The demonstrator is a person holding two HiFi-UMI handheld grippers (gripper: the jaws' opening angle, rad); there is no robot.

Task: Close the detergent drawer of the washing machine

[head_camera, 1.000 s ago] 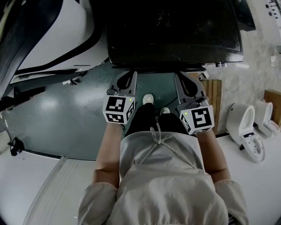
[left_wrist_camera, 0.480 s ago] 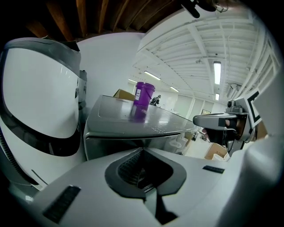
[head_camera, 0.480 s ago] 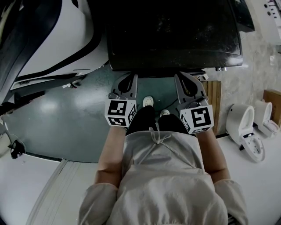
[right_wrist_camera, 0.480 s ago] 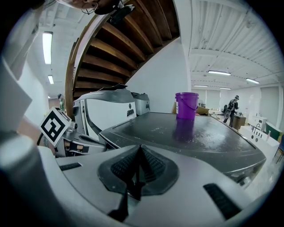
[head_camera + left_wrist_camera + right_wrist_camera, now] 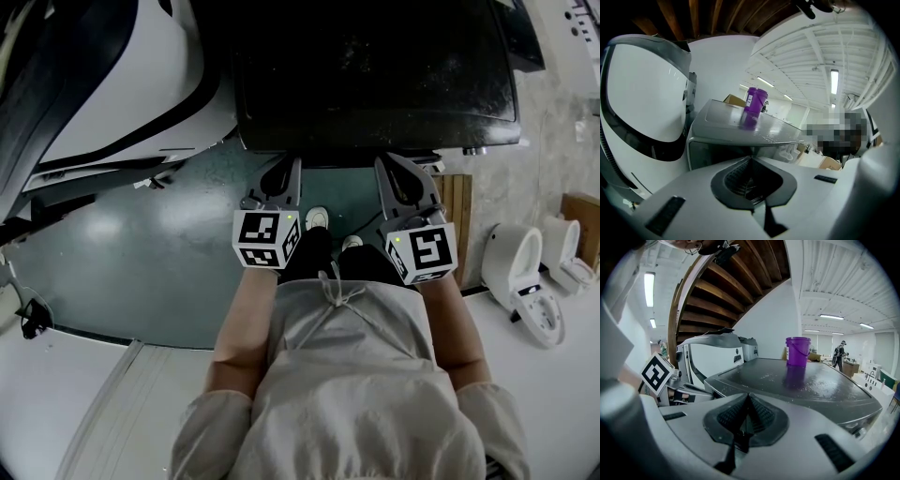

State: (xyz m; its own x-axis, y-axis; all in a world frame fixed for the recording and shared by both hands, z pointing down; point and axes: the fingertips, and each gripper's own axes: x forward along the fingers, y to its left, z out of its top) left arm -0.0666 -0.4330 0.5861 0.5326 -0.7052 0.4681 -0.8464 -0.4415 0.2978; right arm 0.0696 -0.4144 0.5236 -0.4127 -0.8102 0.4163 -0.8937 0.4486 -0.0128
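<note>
The left tool (image 5: 289, 167) has edged right, toward the right tool (image 5: 389, 164), which has kept its place. Each has its jaws pressed together on nothing. The dark-topped washing machine (image 5: 375, 66) stands just beyond them, with a purple bucket (image 5: 798, 350) on its far end. I cannot make out its detergent drawer.

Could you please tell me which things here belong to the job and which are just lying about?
Job in hand:
washing machine
left gripper
right gripper

Just lying about:
purple bucket
white toilets
white curved unit
</note>
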